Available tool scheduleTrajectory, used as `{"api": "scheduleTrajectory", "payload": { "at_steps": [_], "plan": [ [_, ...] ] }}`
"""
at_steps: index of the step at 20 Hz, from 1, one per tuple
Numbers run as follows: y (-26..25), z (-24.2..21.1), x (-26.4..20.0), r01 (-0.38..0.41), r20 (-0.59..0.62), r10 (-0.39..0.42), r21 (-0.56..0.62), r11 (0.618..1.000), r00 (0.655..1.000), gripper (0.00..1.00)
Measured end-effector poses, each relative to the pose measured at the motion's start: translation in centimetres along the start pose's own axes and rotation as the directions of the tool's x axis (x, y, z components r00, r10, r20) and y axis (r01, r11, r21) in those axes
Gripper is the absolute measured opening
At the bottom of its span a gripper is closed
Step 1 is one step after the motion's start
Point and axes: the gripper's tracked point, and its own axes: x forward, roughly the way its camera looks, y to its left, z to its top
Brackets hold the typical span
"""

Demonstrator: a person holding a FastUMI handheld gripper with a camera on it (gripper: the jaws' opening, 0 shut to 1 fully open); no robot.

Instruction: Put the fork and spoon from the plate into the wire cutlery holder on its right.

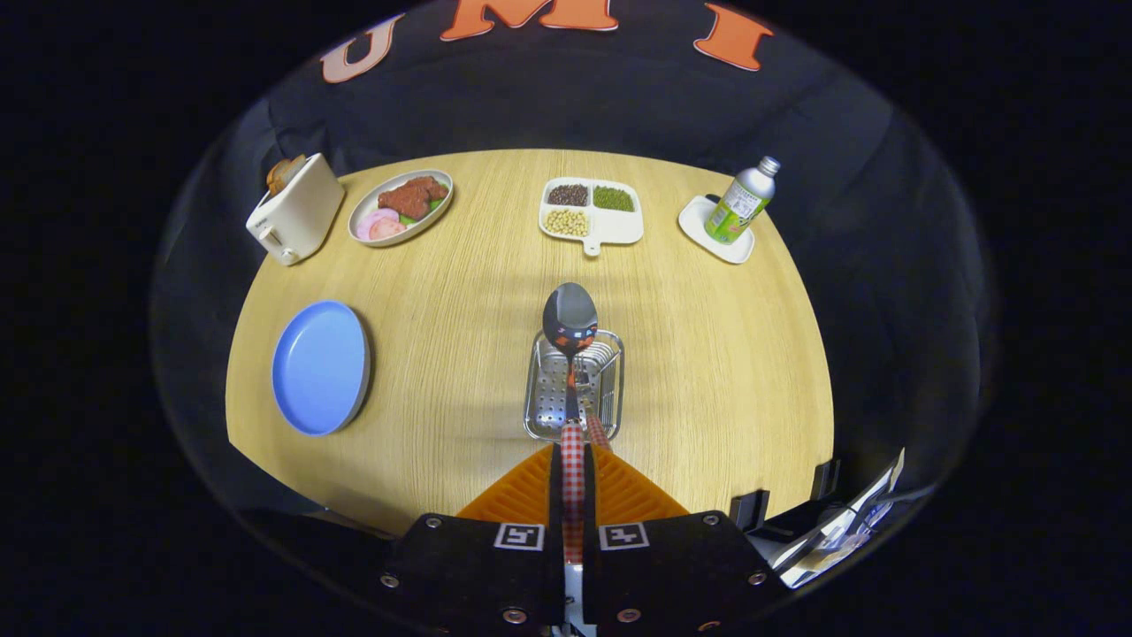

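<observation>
Checked-handled spoon (570, 320) sits pinched between the tongs (573, 453), bowl end forward, hovering over the wire cutlery holder (573, 387), apparently lined up for dropping in. Left of the holder, the blue plate (320, 367) lies bare; another checked handle, probably the fork, already rests inside.

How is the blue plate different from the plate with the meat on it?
The blue plate is bare, while the white plate carries brown meat, pink slices and a bit of green. The blue plate lies nearer the gripper, off to the left of the wire cutlery holder; the white plate sits far beyond, beside the toaster. Both lie flat on the wooden table. The gripper is shut on the spoon above the holder.
</observation>
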Motion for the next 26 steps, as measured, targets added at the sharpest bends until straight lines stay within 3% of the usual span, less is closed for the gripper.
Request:
{"api": "scheduleTrajectory", "payload": {
  "at_steps": [6,17,21,26],
  "plan": [
    [-0.1,-2.1,0.5,0.011,-0.129,-0.023,-0.093,0.996,0.991,0.09],
    [0.7,-2.9,3.0,-0.086,-0.341,0.076,-0.014,0.996,0.937,0.09],
    [0.9,-1.9,3.3,-0.103,-0.347,0.105,0.024,0.994,0.932,0.12],
    [0.5,0.6,3.4,-0.106,-0.268,0.137,0.127,0.986,0.954,0.12]
  ]
}}
